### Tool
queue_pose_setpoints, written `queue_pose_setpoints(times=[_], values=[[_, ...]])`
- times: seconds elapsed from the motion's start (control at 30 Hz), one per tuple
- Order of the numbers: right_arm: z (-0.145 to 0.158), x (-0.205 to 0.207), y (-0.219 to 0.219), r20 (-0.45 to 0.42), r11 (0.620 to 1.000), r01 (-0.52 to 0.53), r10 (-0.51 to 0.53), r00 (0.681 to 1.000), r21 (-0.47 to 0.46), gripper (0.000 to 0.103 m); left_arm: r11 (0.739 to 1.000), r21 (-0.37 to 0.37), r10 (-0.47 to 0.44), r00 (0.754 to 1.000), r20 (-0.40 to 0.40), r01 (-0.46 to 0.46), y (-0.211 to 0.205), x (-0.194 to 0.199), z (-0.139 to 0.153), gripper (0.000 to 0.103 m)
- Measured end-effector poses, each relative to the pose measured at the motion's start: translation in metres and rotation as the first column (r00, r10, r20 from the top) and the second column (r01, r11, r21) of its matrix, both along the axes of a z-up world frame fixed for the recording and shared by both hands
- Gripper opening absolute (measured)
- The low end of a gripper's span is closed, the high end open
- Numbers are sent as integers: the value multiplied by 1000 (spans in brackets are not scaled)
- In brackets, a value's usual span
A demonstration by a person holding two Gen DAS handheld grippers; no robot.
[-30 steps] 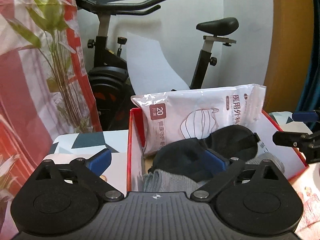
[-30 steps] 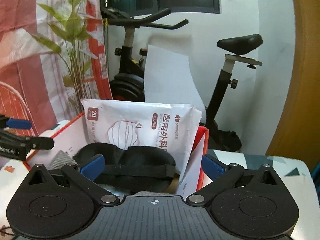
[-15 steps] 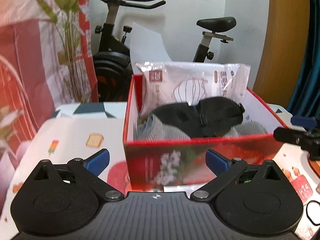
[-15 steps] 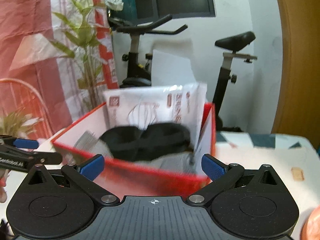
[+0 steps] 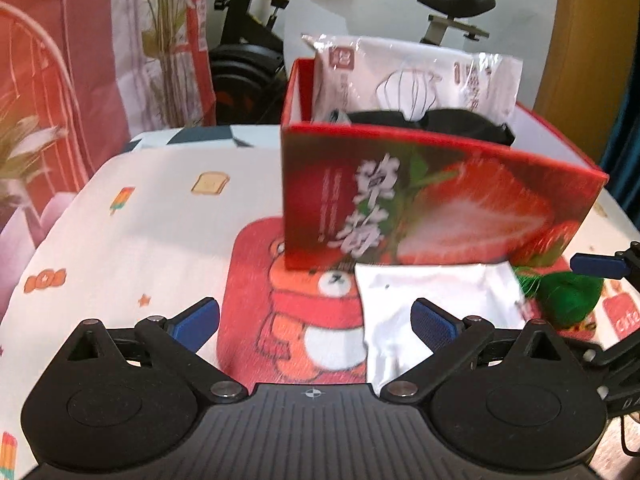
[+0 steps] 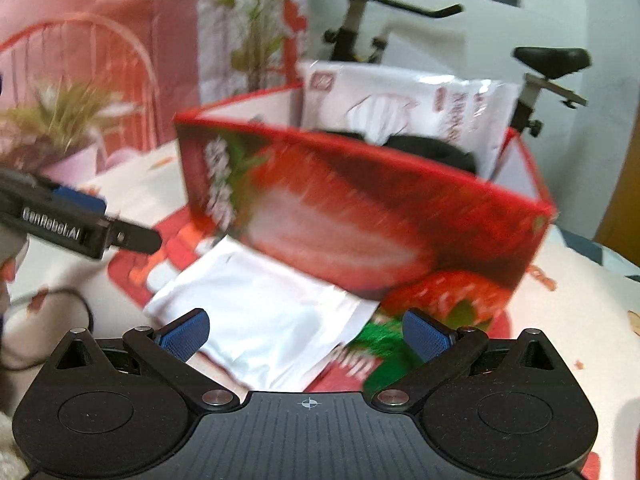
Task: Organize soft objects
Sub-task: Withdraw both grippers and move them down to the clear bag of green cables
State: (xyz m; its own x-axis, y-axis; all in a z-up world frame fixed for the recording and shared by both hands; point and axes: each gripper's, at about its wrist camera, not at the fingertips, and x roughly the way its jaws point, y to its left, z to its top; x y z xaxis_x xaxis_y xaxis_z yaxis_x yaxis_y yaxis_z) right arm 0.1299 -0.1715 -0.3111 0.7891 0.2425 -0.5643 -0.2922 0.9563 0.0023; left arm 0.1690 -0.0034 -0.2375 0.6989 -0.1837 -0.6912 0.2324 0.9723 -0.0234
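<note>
A: Home-gym corner, exercise bike (image 5: pixel 256 36) behind, cartoon-print cloth over the worktop (image 5: pixel 132 216). What's left to sort?

B: White pouch (image 5: pixel 432 300) lies flat on the cloth, its far edge touching the front wall of the red strawberry box (image 5: pixel 440 204). Green yarn ball (image 5: pixel 568 296) sits just beside the pouch's right corner, also near the box front.

A: And inside the box?

B: Mask pack (image 5: pixel 416 76) stands against the back wall, with a black eye mask (image 5: pixel 452 124) in front of it. Something grey next to that (too hidden to name).

A: Handling on the pouch?

B: Looks light, thin, floppy, probably slick film. My guess is it'll sag if taken by a corner, so pinch along a free edge near the middle, well clear of the box wall. Yarn should be soft and squashy; take it across the body, because loose strands at its left side may snag.

A: Grippers?

B: Left gripper (image 5: pixel 316 320) is spread wide with nothing between the pads, low over the cloth, its right pad over the near part of the pouch. Right gripper (image 6: pixel 306 330) is just as wide and holding nothing; pouch and a bit of green yarn show between its pads. Frames are motion-blurred, so contact with the pouch is unclear.

A: Progress?

B: Looks partly done, with two items outside.
</note>
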Motion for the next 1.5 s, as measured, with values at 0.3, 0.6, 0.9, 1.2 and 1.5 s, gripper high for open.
queue_pose_setpoints(times=[0.3, 0.6, 0.9, 1.2, 1.5], values=[[-27, 2, 32, -45, 983, -59, 52, 998, -171, 102, 999, 36, 33, 999, -3, -33, 2, -10, -18, 103], [-28, 12, 36, -18, 969, -45, 42, 999, -243, 102, 998, 19, 54, 998, 8, -54, 6, -12, -21, 103], [-23, 16, 33, 10, 977, -34, 37, 999, -210, 101, 997, 2, 81, 996, 25, -81, 10, -11, -21, 103], [5, 22, 6, 62, 999, -8, 11, 998, -39, 89, 998, -3, 65, 995, 77, -65, 12, -12, -16, 102], [17, 31, -8, 63, 995, -17, 11, 998, 94, 66, 1000, -18, 19, 988, 156, -16, 12, -10, -1, 93]])
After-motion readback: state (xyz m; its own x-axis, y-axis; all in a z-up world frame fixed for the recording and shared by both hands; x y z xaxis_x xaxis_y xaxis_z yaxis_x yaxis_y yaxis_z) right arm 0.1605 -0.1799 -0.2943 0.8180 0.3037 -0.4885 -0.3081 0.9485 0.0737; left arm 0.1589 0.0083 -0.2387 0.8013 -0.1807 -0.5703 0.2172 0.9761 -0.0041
